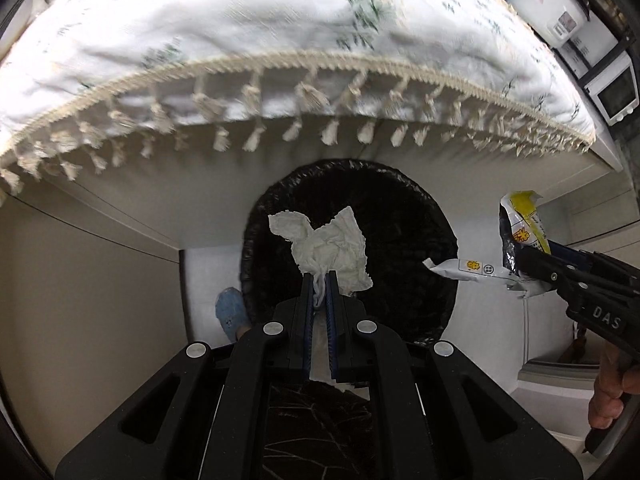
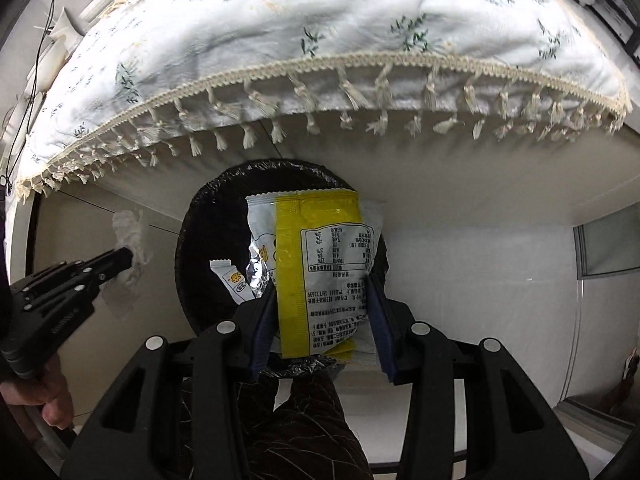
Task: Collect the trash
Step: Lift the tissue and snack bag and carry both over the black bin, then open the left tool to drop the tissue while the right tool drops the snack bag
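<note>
Holding trash: both grippers carry a piece above a black-lined bin, the landmark for every place below.
Tissue (image 1: 328, 244): crumpled white paper, pinched at its lower end, fanning out over the bin's mouth in the left wrist view.
Left gripper (image 1: 320, 280): jaws nearly closed, clamped on the tissue's twisted tail; seen from the right wrist camera (image 2: 124, 258) it sits left of the bin.
Wrapper (image 2: 320, 264): yellow and white snack packet with printed text and a silver inside, torn open, hanging over the bin's opening; a torn white strip (image 2: 232, 280) dangles at its left.
Right gripper (image 2: 322, 300): jaws partway open, as wide as the packet, pressing its two edges; in the left wrist view (image 1: 524, 258) it comes in from the bin's right.
Bin (image 1: 420, 208): round, on the floor, dark inside; contents cannot be made out.
Tablecloth (image 2: 280, 32): white with green sprigs and a cream tasselled fringe, on the table edge directly above and behind the bin.
Slipper (image 1: 230, 312): blue, on the floor just left of the bin.
</note>
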`<state>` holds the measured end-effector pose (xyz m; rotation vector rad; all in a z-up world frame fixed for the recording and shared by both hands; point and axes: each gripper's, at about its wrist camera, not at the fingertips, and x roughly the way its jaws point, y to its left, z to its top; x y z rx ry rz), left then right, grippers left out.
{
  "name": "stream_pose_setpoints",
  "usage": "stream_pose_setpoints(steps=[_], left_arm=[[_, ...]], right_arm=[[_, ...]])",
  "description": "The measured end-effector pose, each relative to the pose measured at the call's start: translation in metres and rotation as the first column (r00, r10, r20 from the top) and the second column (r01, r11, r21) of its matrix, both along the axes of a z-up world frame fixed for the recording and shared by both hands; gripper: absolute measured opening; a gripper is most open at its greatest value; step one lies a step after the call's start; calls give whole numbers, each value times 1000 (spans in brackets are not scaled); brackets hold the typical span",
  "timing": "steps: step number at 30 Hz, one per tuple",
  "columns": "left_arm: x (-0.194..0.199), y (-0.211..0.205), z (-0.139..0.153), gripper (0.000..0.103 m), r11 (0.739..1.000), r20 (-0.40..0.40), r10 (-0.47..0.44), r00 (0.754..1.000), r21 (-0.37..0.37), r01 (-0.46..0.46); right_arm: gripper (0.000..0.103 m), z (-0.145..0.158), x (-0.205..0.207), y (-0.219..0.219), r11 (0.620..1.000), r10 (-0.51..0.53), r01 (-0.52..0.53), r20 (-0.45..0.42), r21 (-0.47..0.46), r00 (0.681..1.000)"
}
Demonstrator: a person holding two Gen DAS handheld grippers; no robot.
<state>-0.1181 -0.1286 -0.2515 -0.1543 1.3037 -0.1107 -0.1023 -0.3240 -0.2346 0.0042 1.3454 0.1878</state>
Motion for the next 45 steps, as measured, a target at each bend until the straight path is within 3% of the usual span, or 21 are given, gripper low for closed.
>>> stream_pose_setpoints(steps=[15, 17, 19, 25, 37, 41, 45], left_arm=[[19, -36, -21, 10, 997, -5, -80, 997, -16, 80], [19, -38, -22, 18, 997, -2, -81, 997, -17, 81], [18, -36, -20, 42, 997, 2, -80, 997, -14, 80], [17, -30, -11, 72, 998, 32, -58, 998, 11, 57], [9, 17, 13, 97, 997, 83, 53, 995, 44, -57], [2, 36, 19, 97, 992, 104, 102, 989, 64, -109], [-2, 50, 20, 97, 987, 96, 140, 985, 65, -147]], right_arm=[[40, -8, -4, -14, 999, -25, 24, -27, -27, 999], [40, -9, -3, -13, 999, -25, 24, -29, -26, 999], [40, -10, -2, -12, 999, -21, 20, -33, -26, 999], [41, -15, 1, -2, 1000, -4, 3, -37, -30, 999], [41, -29, 18, 40, 997, 66, -68, -54, -36, 996], [41, -36, 25, 58, 993, 106, -109, -66, -44, 992], [49, -43, 29, 73, 988, 143, -147, -81, -50, 986]])
